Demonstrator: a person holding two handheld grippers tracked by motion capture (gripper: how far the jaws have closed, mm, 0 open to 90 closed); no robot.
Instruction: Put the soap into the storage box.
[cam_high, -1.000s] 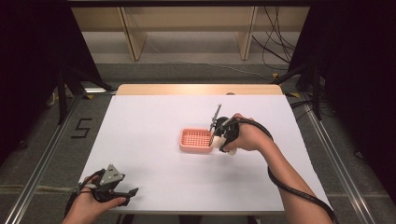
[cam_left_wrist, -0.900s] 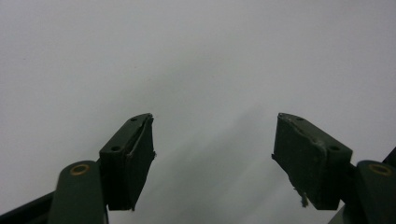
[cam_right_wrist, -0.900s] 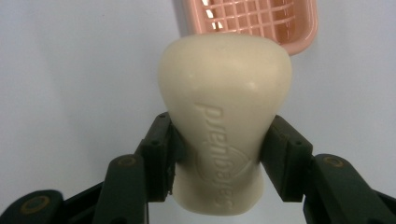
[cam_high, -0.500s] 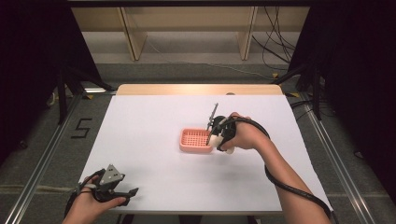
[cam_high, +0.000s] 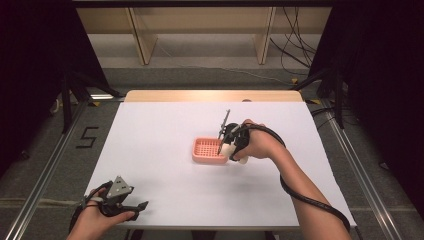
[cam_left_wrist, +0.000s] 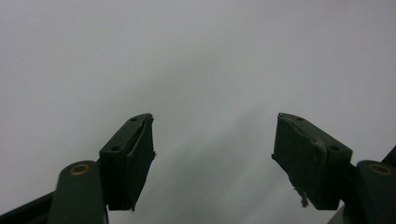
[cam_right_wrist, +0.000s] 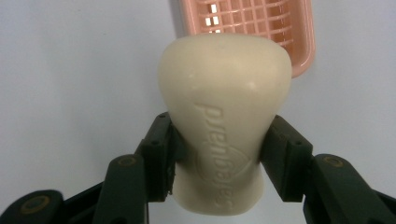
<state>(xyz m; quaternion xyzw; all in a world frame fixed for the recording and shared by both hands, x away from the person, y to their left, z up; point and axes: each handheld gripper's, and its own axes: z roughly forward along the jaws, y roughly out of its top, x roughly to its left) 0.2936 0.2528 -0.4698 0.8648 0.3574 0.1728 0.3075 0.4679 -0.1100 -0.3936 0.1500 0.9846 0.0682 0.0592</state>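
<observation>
Near left edge of the table (cam_high: 165, 125): the left gripper (cam_high: 131, 207) lies low in the person's left hand (cam_high: 92, 220), close to the white surface and well apart from everything else. In the left gripper view its jaws stand released and wide, with bare white tabletop between the pads (cam_left_wrist: 135, 158) and nothing in contact with either one.

Middle of the table, right of centre: the right gripper (cam_high: 231, 148) is carried in the person's right hand (cam_high: 257, 142), with its black cable (cam_high: 305, 197) trailing back along the forearm toward the near edge. The right gripper view shows the jaws clenched on a cream bar of soap (cam_right_wrist: 224, 126), one pad on each flank of the bar at about mid-length. Embossed lettering runs along the bar's upper face. The free, rounded end of the bar points away from the gripper, toward the basket.

Just beyond and left of the gripper: a pink plastic soap basket (cam_high: 210, 151) with a grid floor rests flat on the table. The soap sits at the basket's right rim; from the high view it appears to be clear of the table, though the hand covers most of the bar and contact with the rim cannot be settled.

Far side: a bare wooden strip (cam_high: 210, 96) runs along the table's far edge.
</observation>
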